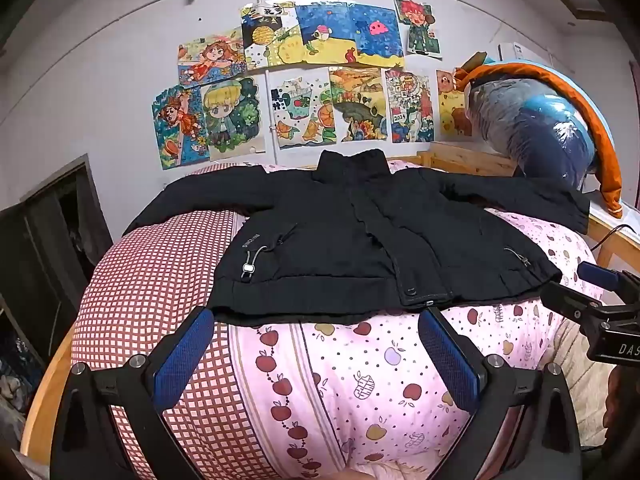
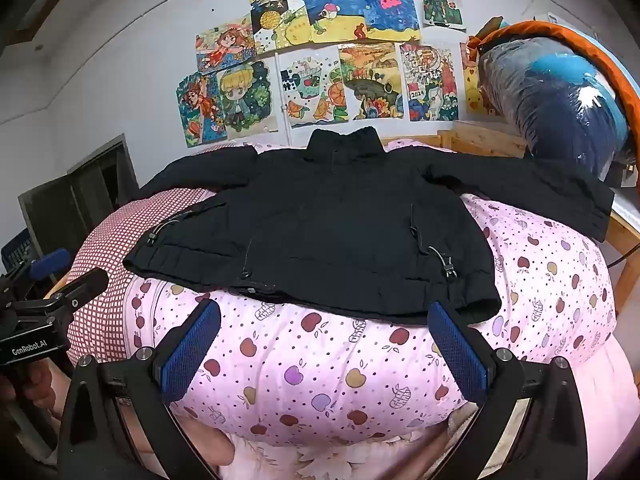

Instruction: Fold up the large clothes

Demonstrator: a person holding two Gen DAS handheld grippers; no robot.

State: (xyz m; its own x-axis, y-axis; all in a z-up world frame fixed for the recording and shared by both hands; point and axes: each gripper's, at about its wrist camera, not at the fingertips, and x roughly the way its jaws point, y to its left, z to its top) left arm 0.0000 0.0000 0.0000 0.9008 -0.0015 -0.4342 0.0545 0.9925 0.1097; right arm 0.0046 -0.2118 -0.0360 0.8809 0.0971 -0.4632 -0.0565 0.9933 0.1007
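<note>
A black jacket (image 1: pixel 352 228) lies flat and face up on the bed, collar toward the wall, both sleeves spread out sideways; it also shows in the right wrist view (image 2: pixel 340 216). My left gripper (image 1: pixel 316 328) is open and empty, just in front of the jacket's hem near its zip end. My right gripper (image 2: pixel 324 324) is open and empty, just in front of the hem on the right half. Each gripper shows in the other's view, the right one (image 1: pixel 592 300) and the left one (image 2: pixel 60 276).
The bed has a pink apple-print quilt (image 1: pixel 360 380) and a red checked cover (image 1: pixel 148 280). A wooden bed frame (image 1: pixel 464 160), a bagged blue bundle with orange cloth (image 1: pixel 560 128), a wall of drawings (image 1: pixel 304 80) and a dark cabinet (image 1: pixel 52 232) surround it.
</note>
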